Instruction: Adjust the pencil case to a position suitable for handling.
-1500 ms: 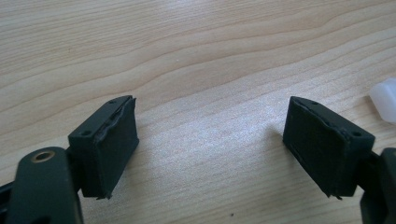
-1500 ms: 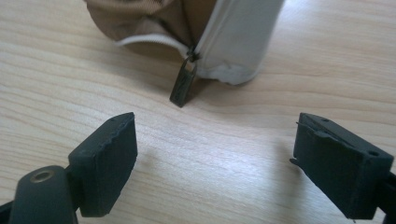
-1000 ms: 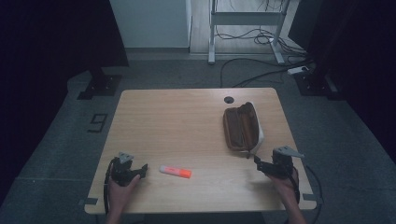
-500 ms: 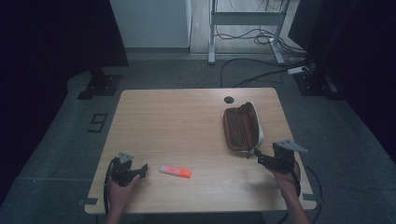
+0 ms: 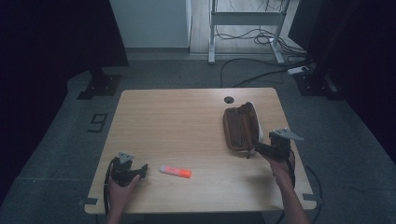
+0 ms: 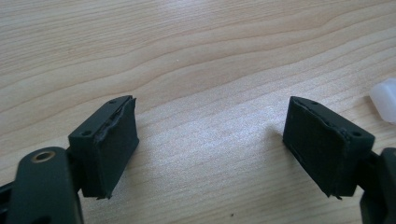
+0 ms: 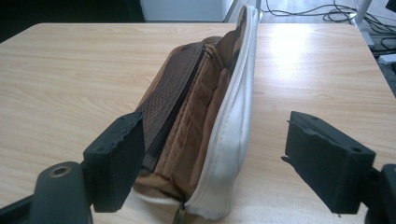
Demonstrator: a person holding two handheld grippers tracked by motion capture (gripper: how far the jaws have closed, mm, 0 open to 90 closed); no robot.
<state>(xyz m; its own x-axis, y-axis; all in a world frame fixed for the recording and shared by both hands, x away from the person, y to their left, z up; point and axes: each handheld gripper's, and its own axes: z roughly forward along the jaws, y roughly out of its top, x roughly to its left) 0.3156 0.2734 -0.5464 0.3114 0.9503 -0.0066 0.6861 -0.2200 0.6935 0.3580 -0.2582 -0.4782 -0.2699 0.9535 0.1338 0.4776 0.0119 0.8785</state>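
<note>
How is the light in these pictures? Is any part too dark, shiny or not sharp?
High view: dim and bluish, the room around the table nearly black, the pencil case still readable. Right gripper view: bright glare on the wood right of the pencil case, its near end soft. Left gripper view: even light, sharp wood grain, the white cap cut by the edge.

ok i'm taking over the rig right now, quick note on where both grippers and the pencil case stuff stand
Left gripper: open, low over the near left of the table, nothing between the jaws.
Right gripper: open, at the near end of the pencil case; its jaws have just been closing, with the near end of the case between them, pads not yet pressing on it.
Pencil case: brown with a white edge, unzipped and gaping, on the right side of the table.
Highlighter: orange with a white cap, lying flat beside the left gripper, untouched.
Done: case is open.
Left, most likely: steady the case, pick up the highlighter and put it inside.
</note>
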